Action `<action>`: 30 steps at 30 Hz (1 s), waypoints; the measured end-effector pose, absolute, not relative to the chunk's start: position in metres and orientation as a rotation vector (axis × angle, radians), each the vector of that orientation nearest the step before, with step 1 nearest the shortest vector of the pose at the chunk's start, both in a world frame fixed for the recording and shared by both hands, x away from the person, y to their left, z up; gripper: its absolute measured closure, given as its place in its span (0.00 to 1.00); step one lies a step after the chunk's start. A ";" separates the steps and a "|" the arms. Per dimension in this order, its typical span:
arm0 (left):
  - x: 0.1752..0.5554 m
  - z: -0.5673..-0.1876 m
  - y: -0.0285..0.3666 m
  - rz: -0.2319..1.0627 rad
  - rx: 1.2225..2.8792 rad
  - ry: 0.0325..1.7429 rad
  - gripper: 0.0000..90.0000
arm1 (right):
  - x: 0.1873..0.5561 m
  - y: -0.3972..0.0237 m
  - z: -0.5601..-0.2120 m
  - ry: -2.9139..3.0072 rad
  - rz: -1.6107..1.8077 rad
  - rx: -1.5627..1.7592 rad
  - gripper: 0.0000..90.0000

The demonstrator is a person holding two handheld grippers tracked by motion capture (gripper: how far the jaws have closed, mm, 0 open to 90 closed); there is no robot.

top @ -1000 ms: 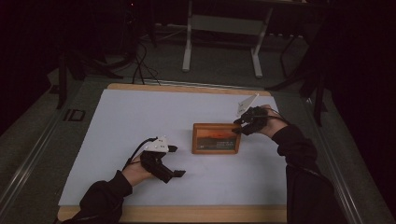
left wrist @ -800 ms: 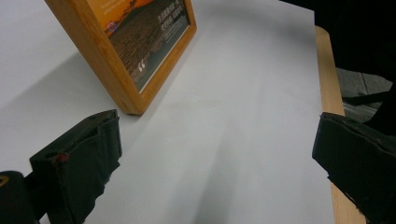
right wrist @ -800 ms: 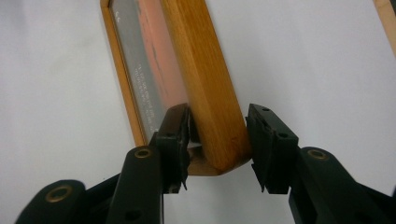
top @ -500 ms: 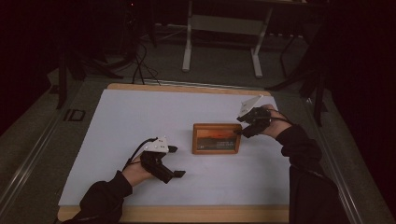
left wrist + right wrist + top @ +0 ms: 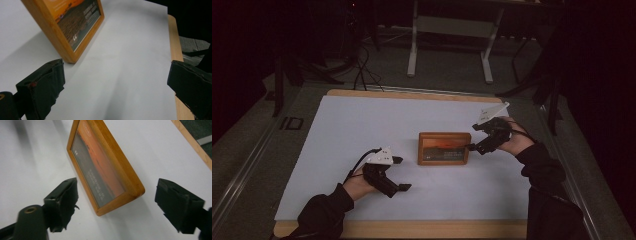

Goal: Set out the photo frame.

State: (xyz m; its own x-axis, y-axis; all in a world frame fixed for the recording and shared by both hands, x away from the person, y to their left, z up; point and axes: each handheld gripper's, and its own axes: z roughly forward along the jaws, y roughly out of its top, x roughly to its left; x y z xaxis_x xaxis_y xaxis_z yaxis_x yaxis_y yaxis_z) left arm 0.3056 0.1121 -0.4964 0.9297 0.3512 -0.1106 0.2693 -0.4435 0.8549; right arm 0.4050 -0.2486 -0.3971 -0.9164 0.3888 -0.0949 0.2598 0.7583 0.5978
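We see one wooden picture frame (image 5: 444, 148) lying flat, picture side up, right of centre on the white sheet (image 5: 362, 125) that covers the bench (image 5: 412, 229). Photo in it is orange on top and dark below; there is small print we can't read. Nothing else lies on the sheet.

Left tool (image 5: 399, 173) sits near-left of the frame, well apart from it, jaws wide with nothing between them. In the left gripper view the frame's corner (image 5: 71, 53) is just beyond the left jaw, bare sheet ahead, bench's wood edge at right.

Right tool (image 5: 476, 138) is at the frame's right end, close to it; we can't tell touching or not. Jaws wide, holding nothing. In the right gripper view the frame's end (image 5: 120, 195) lies between the two jaws, farther out.

Beyond the far edge on the floor: white stand legs (image 5: 412, 55), cables (image 5: 362, 70). Dark there, little else readable.
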 end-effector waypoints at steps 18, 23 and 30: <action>0.303 -0.496 0.111 0.117 2.059 0.430 0.02 | 0.354 -0.266 -0.434 2.693 1.011 0.559 0.16; 0.302 -0.496 0.112 0.118 2.057 0.427 0.02 | 0.339 -0.272 -0.447 2.667 1.083 0.599 0.16; 0.302 -0.495 0.112 0.122 2.057 0.422 0.02 | 0.323 -0.272 -0.461 2.649 1.128 0.639 0.16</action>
State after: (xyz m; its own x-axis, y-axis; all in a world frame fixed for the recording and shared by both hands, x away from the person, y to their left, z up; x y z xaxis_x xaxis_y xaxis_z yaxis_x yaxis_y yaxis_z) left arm 0.3015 0.1122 -0.4953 0.9343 0.3456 -0.0873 0.2459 -0.4475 0.8598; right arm 0.3231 -0.2723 -0.4607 -0.8886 0.4587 -0.0072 0.3126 0.6169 0.7223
